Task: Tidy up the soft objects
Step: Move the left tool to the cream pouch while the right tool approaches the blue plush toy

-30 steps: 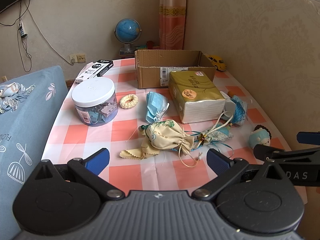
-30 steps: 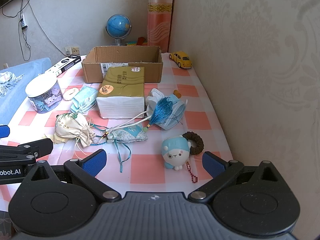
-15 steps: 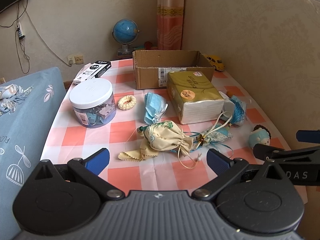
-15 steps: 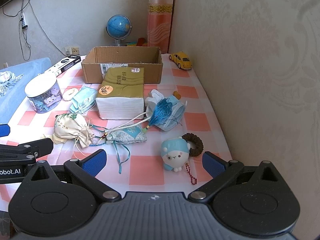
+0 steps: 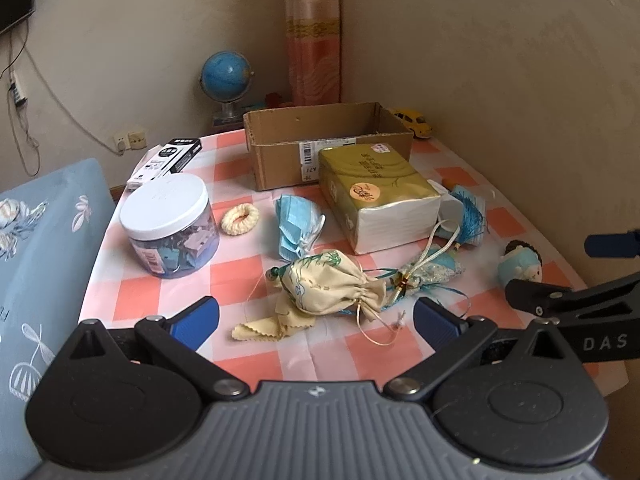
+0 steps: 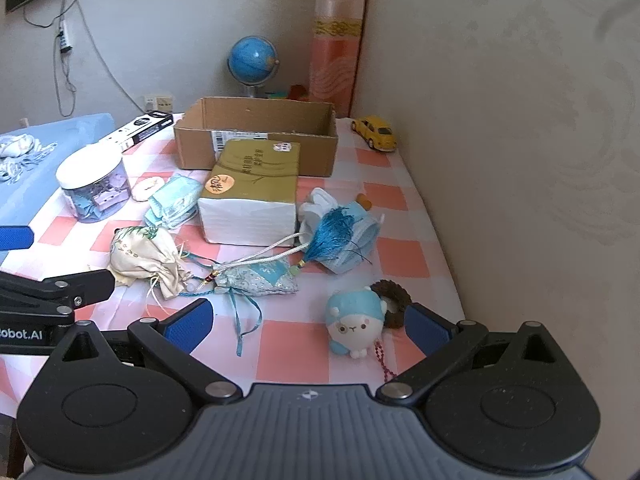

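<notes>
Cream cloth pouch [image 5: 328, 286], soft and light, lies just ahead of the empty, wide-open left gripper [image 5: 316, 318]. It is best taken at the gathered neck. The right gripper [image 6: 308, 322] is open too, the plush sheep [image 6: 354, 320] between its fingers.

I see a matt cardboard box [image 5: 332, 148], a glossy plastic-wrapped tissue pack [image 5: 376, 196] and a cloth drawstring pouch [image 5: 328, 284] with a soft sheen.

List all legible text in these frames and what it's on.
"DAS": on the right gripper's arm, seen from the left wrist view.
"obot.AI": on the left gripper's arm, cut off by the right wrist view's edge.
"A77" or similar, uncertain: shipping label on the cardboard box.
Unreadable: characters on the gold tissue pack and its round sticker; black pen box; jar label.
</notes>
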`<act>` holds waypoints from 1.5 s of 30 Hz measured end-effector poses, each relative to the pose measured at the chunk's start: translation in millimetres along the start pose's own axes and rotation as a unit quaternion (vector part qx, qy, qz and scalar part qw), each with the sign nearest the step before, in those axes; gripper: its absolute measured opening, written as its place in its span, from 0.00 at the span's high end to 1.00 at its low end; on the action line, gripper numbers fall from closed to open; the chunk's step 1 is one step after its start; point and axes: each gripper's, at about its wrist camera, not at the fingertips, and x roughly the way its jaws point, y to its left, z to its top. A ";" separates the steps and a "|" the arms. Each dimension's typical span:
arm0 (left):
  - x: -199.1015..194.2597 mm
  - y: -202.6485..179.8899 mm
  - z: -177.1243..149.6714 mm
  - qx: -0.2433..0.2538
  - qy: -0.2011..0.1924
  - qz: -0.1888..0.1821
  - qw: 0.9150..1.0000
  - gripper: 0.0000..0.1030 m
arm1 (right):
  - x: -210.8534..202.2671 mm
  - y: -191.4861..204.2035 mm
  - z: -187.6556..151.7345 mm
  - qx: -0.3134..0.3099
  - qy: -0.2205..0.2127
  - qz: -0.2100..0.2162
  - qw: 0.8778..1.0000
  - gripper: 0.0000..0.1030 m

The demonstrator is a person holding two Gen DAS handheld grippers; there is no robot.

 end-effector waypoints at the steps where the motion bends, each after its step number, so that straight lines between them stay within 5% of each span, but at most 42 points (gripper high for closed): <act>1: 1.4 0.5 -0.5 0.003 0.000 -0.004 1.000 0.00 | 0.4 -0.6 -0.7 -0.004 -0.002 0.003 1.000 0.00; 11: 15.4 0.9 -9.1 0.033 0.001 -0.030 0.999 0.00 | 11.5 -9.3 -13.0 -0.038 -0.019 0.015 0.999 0.00; 25: 40.2 0.6 -9.3 0.039 0.019 -0.054 0.998 0.00 | 60.2 -35.1 -48.9 -0.004 0.045 0.051 0.998 0.00; 45: 88.4 -8.1 2.9 0.075 0.037 -0.021 0.996 0.00 | 74.7 -28.6 -53.9 -0.028 -0.019 0.071 0.997 0.00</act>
